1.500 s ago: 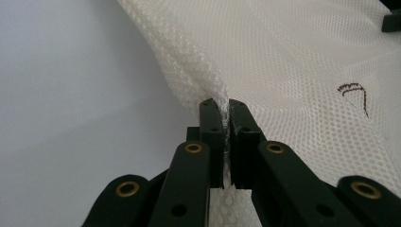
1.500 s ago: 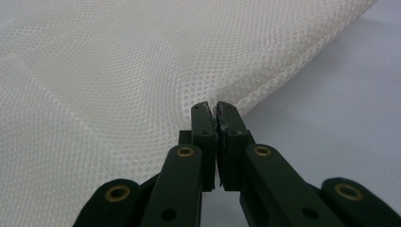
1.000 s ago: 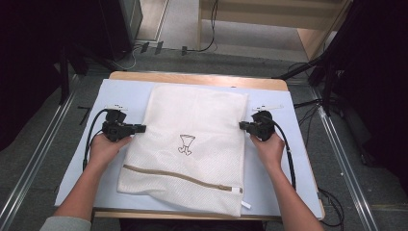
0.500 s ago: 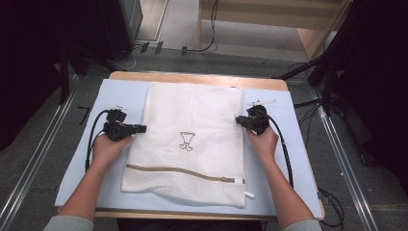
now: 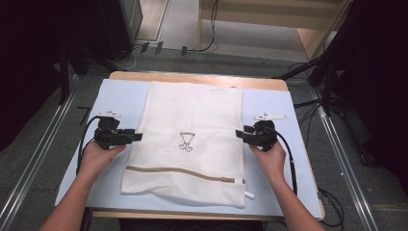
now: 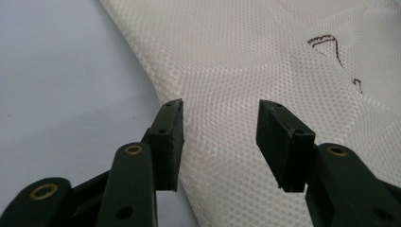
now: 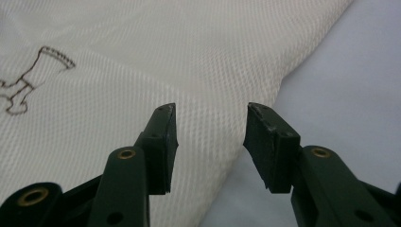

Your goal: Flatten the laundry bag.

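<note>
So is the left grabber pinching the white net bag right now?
Apart. In the left gripper view, the left gripper has just been opening; its jaws stand wide, with the mesh bag lying flat below the gap, unpinched.

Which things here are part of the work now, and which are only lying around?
Part of the work:
- white mesh laundry bag
- left gripper, jaws just opened, at the bag's edge
- right gripper, the same

Only lying around:
- blue mat
- wooden table
- floor cables
</note>
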`<state>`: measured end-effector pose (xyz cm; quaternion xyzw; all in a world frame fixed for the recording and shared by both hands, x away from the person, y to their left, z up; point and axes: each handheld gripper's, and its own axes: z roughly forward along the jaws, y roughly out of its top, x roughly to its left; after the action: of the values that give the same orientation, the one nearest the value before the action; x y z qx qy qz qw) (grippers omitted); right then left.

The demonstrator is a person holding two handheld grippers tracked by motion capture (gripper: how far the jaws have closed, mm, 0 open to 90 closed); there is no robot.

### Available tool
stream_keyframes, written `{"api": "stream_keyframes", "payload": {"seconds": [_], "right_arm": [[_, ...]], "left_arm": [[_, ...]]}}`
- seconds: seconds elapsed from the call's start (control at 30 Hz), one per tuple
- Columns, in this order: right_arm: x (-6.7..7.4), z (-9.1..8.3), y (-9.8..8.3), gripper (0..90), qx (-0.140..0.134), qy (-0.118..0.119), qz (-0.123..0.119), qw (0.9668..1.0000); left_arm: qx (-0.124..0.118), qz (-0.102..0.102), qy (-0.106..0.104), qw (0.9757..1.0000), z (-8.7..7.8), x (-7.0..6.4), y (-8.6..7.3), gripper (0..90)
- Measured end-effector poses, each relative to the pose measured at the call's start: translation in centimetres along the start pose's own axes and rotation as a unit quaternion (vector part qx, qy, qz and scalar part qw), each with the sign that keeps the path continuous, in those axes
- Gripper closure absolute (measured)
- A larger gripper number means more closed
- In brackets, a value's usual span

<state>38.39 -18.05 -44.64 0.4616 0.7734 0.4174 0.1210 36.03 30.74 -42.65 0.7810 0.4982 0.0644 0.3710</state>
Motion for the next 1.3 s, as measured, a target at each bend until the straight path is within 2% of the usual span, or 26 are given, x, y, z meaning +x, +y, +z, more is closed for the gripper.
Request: {"api": "stream_keyframes", "payload": {"seconds": [0.07,0.13,0.27,0.3,0.4,0.47,0.57,0.7,0.73,0.8,0.83,0.9,1.03,1.17,1.3], "right_arm": [[0.3,-0.7,-0.7,55.4,0.001,-0.004,-0.006,1.0000],[0.6,-1.4,-1.8,55.3,0.001,-0.004,-0.008,1.0000],[0.7,-1.4,-2.7,55.1,0.011,0.007,-0.006,0.9999],[0.8,-1.2,-2.9,55.1,0.021,0.015,-0.005,0.9997],[1.0,-0.7,-3.3,55.1,0.037,0.012,-0.014,0.9991],[1.1,-0.3,-3.6,56.2,0.050,0.007,-0.018,0.9985],[1.3,0.1,-3.8,58.2,0.064,0.018,-0.014,0.9977],[1.6,0.2,-3.9,71.7,0.064,0.009,-0.027,0.9976],[1.6,0.2,-3.9,75.1,0.067,0.013,-0.023,0.9974],[1.7,0.3,-3.8,82.4,0.071,0.014,-0.020,0.9972],[1.6,0.3,-3.7,84.7,0.076,0.019,-0.025,0.9966],[1.7,0.3,-3.4,86.8,0.086,0.017,-0.020,0.9960],[1.6,0.2,-2.8,87.7,0.091,0.014,-0.021,0.9955],[1.1,0.5,-2.3,87.7,0.077,0.013,-0.016,0.9968],[0.6,1.1,-1.6,87.5,0.064,0.013,-0.008,0.9978]], "left_arm": [[0.003,-0.004,-0.004,1.0000,0.3,0.0,-0.3,51.5],[0.015,0.003,0.005,0.9999,0.7,0.0,-0.5,49.5],[0.030,0.007,0.019,0.9994,1.4,0.5,-0.7,48.6],[0.032,0.004,0.017,0.9993,1.5,0.8,-0.7,48.4],[0.039,-0.002,0.008,0.9992,1.9,1.6,-0.7,50.1],[0.036,-0.010,-0.003,0.9993,2.0,1.6,-0.7,54.6],[0.040,-0.007,-0.006,0.9992,2.3,1.4,-0.6,62.2],[0.047,-0.015,-0.013,0.9987,2.4,1.5,-0.5,72.4],[0.053,-0.020,-0.023,0.9981,2.5,1.6,-0.5,75.8],[0.056,-0.025,-0.025,0.9978,2.5,1.6,-0.5,81.6],[0.059,-0.025,-0.028,0.9975,2.6,1.7,-0.4,83.8],[0.064,-0.021,-0.025,0.9974,2.6,1.5,-0.2,85.9],[0.055,-0.018,-0.023,0.9981,2.3,1.6,0.2,87.1],[0.041,-0.019,-0.018,0.9988,2.3,1.8,0.4,87.1],[0.031,-0.029,-0.008,0.9991,2.5,2.3,0.8,86.9]]}}
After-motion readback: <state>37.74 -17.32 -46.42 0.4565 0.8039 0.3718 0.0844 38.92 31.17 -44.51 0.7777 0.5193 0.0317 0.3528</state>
